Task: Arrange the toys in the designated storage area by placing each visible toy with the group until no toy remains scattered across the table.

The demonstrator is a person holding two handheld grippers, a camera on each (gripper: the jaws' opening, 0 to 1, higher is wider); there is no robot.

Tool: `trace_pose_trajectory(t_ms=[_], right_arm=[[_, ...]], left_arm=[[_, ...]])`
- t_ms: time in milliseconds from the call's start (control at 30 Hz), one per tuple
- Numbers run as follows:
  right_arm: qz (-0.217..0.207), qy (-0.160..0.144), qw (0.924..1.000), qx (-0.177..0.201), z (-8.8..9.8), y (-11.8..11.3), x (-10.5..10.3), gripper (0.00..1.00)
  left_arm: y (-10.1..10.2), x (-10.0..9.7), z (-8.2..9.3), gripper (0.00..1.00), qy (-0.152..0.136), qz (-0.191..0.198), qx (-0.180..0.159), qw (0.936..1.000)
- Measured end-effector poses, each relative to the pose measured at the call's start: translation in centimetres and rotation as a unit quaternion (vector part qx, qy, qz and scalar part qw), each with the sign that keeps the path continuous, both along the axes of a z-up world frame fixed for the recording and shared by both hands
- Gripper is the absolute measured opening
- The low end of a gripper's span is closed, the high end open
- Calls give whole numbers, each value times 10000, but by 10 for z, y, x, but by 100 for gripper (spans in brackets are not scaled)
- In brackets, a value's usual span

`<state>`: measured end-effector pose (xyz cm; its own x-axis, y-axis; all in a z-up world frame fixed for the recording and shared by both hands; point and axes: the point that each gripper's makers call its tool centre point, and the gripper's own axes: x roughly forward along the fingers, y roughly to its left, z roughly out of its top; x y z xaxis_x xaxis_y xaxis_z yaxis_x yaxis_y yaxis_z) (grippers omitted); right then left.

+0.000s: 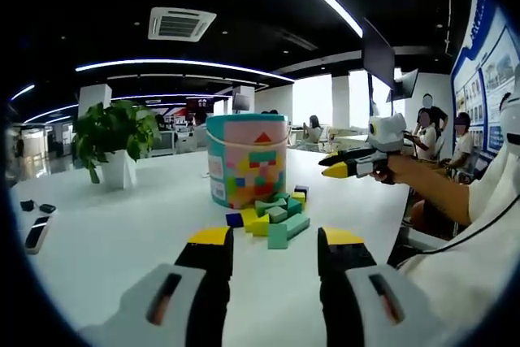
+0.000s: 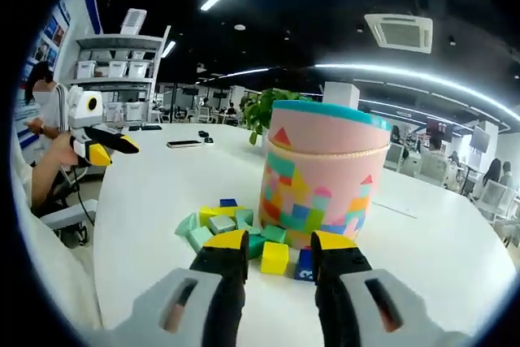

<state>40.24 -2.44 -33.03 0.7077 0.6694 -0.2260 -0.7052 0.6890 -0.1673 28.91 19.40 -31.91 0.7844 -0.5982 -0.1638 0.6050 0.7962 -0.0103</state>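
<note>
One tub (image 2: 322,175), one block pile (image 2: 244,231), two empty grippers (image 2: 279,251).

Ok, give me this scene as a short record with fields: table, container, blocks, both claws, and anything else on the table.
table: white table
container: pink cylindrical tub with teal rim, upright, block pattern on its side
blocks: coloured blocks piled at the tub's base, green, yellow, blue
left claw: open, empty, short of the blocks
right claw: open, empty, close to the blocks
other: potted plant; phone lying flat
</note>
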Motion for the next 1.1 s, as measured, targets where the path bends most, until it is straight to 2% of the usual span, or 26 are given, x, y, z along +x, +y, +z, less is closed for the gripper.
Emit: trace_pose_trajectory(t_ms=[200, 400, 567, 700, 867, 1100], right_arm=[[-70, 37, 9998, 162, -8, 6, 2, 29], [-115, 160, 9998, 84, -22, 12, 5, 28], [-140, 123, 9997, -143, -30, 15, 11, 28], [-162, 304, 9988, -335, -44, 21, 22, 27], [-222, 363, 9976, -555, -56, 28, 31, 27], [-223, 590, 9963, -576, -68, 28, 30, 24]], left_arm=[[1, 0, 0, 42, 3, 3, -1, 10000], [0, -1, -1, 42, 16, -24, 13, 10000], [1, -1, -1, 42, 15, -13, 5, 10000], [1, -2, -1, 42, 27, -37, 18, 10000], [3, -3, 5, 42, -33, -3, 28, 10000], [2, -1, -1, 42, 26, -12, 30, 10000]])
